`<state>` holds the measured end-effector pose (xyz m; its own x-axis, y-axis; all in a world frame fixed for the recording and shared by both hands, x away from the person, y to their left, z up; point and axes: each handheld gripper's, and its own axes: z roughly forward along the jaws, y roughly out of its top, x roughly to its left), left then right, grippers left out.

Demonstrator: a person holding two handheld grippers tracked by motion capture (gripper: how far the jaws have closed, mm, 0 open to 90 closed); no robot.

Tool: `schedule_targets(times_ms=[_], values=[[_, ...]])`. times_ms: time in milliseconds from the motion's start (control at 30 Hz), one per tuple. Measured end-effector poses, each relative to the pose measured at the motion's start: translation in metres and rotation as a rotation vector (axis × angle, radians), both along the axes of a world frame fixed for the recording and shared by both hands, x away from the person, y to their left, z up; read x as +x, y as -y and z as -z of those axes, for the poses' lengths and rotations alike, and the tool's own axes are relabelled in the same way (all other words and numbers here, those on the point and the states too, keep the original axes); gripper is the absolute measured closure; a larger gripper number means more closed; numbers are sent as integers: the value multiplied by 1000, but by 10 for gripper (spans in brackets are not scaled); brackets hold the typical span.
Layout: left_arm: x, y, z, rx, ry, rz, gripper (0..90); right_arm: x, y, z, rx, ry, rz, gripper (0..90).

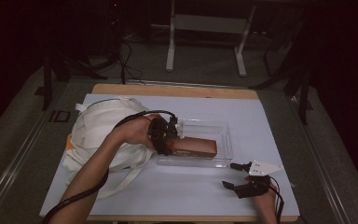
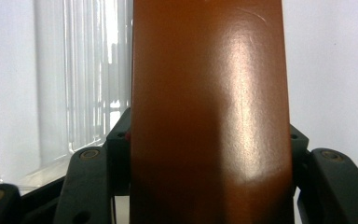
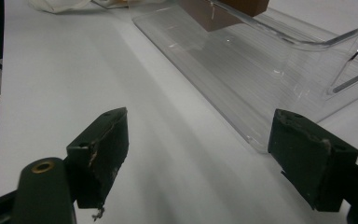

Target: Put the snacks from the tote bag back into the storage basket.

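Left hand-held gripper [image 1: 164, 136] clamped on one end of a brown box [image 1: 193, 146], jaws tight against both long sides, seen close up in the left gripper view [image 2: 209, 154]. Brown box [image 2: 209, 93] sits inside a clear plastic bin [image 1: 223, 140], lying lengthwise along the bin's near wall; whether it rests on the bin floor or is just off it, cannot tell. Bin is mid-worktop, slightly toward the right edge, on a pale sheet [image 1: 177, 191] covering the worktop [image 1: 168, 89]. Bin's ribbed clear wall [image 2: 74, 93] shows left of the box in the left gripper view.

Right hand-held gripper [image 1: 233, 175] near the front right corner of the worktop, jaws spread wide, holding nothing, apart from the bin's near wall. Grey three-cornered plate on top of it. In the right gripper view [image 3: 198, 154] both black jaws frame bare sheet, with the clear plastic bin [image 3: 261, 79] ahead and to the right, and the box's far end [image 3: 223, 11] visible through the bin wall at the top.

White cloth bag [image 1: 100, 130] with straps lies bunched at the left side of the worktop, just beside the bin's left end; the left forearm crosses over it. Corner of the bag [image 3: 58, 4] at the top of the right gripper view.
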<state>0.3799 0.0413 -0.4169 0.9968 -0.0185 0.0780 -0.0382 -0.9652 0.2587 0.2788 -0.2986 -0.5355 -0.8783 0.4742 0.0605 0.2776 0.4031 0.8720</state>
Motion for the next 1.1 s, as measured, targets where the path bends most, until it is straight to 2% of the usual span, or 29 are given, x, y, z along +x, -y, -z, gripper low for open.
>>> schedule_targets(times_ms=[200, 300, 633, 933, 1100], values=[[1, 6, 5, 20, -7, 11, 422, 0, 0, 0, -1, 1, 0, 201], [0, 7, 4, 0, -17, 11, 405, 0, 0, 0, 0, 0, 0, 201], [3, 8, 5, -11, -33, 1, 393, 0, 0, 0, -4, -2, 1, 201], [6, 9, 5, -16, -78, -30, 349, 0, -1, 0, -7, -1, 0, 201], [7, 6, 2, -26, -83, -41, 349, 0, -1, 0, -7, -1, 0, 201]])
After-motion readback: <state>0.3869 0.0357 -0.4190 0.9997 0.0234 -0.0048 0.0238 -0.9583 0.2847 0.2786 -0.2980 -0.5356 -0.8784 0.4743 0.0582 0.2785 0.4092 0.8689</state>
